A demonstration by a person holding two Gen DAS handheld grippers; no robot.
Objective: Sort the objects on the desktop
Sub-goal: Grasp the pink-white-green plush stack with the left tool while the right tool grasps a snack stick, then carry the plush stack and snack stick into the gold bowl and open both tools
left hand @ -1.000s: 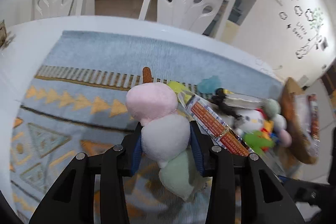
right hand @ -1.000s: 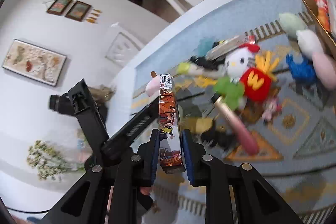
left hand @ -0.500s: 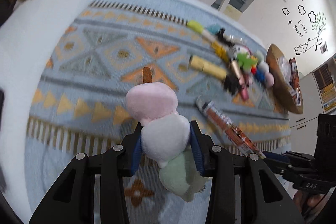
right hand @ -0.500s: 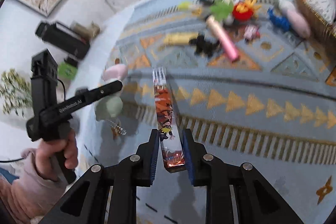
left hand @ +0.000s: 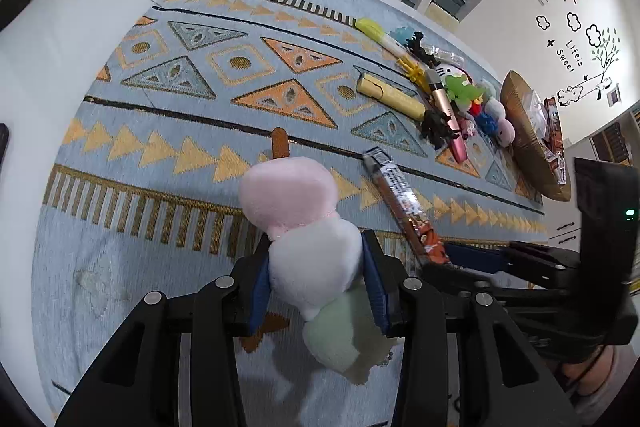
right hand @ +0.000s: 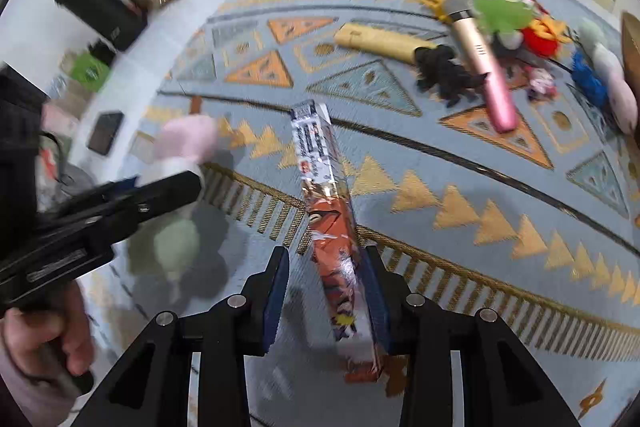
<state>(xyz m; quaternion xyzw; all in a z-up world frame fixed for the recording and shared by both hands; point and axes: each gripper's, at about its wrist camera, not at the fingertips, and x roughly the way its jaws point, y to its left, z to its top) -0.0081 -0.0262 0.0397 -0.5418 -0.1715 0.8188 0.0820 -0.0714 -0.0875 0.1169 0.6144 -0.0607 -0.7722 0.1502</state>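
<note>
While the mat (left hand: 168, 131) spreads under both, the box (right hand: 332, 223) lies long-axis away from the right gripper (right hand: 326, 291), whose opening jaws flank its near end; the left gripper (left hand: 316, 279) clamps the plush (left hand: 312, 247). Only the left view shows the basket (left hand: 524, 139).

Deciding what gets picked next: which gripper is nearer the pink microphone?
Right. The right gripper, jaws opening around the long printed box, sits closer to the pink microphone; the left gripper, clamping the plush skewer, is farther.
</note>
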